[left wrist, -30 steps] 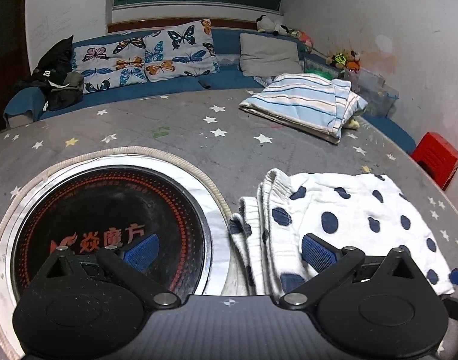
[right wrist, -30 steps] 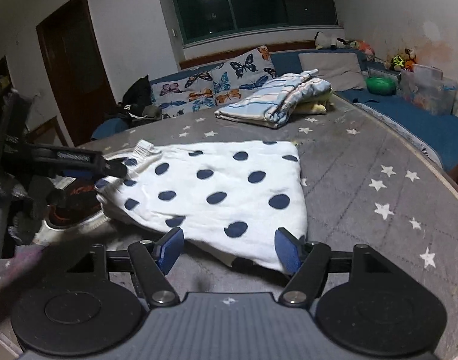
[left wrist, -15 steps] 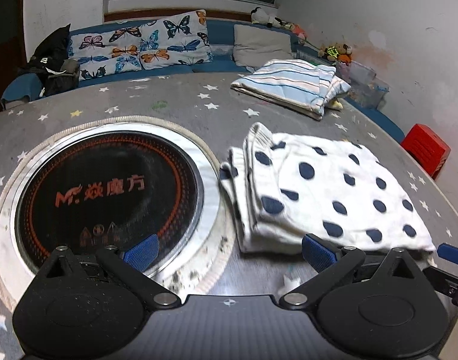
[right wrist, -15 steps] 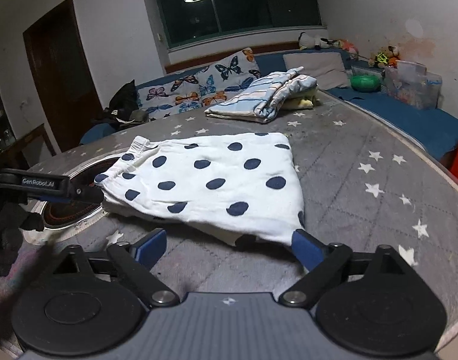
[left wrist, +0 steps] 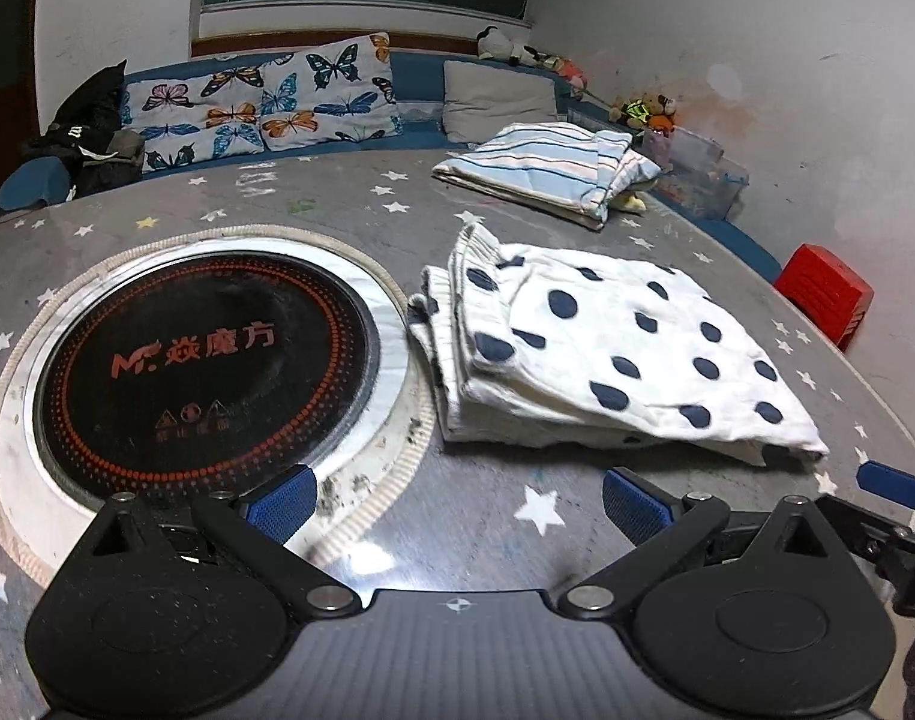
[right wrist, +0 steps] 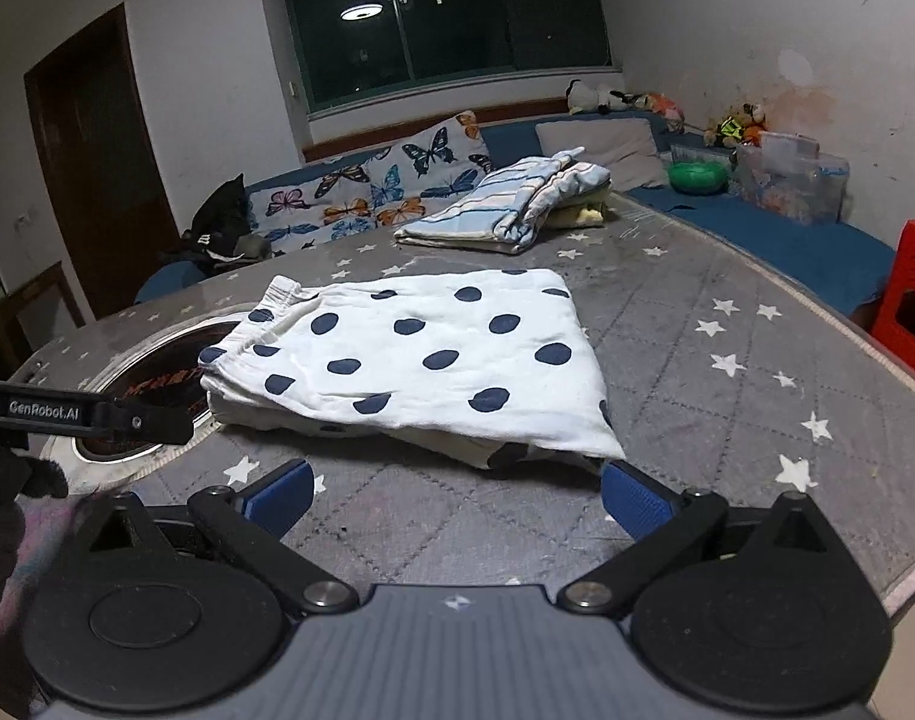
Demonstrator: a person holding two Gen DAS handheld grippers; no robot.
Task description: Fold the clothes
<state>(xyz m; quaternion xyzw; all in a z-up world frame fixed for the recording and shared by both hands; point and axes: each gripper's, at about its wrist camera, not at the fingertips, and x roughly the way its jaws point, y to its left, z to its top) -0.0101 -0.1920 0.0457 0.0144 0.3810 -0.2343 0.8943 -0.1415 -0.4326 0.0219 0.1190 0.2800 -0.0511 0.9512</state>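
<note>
My right gripper (right wrist: 454,495) is opening, nothing between its jaws; my left gripper (left wrist: 454,501) gapes empty too. Both hover over the grey starred table (right wrist: 727,324). Just ahead lie the folded dotted shorts (right wrist: 421,354), beside the round cooktop (left wrist: 199,354). Beyond, striped folded clothes (left wrist: 547,171) sit near the far edge, then a sofa (left wrist: 415,78).

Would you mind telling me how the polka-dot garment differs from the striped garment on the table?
The polka-dot garment is white with dark blue dots; the striped garment has pale blue and white stripes. The polka-dot garment lies beside the round cooktop, near the grippers; the striped garment sits at the table's far side, by the sofa. The striped garment rests on something yellow; the polka-dot garment lies directly on the table. Both are folded.
</note>
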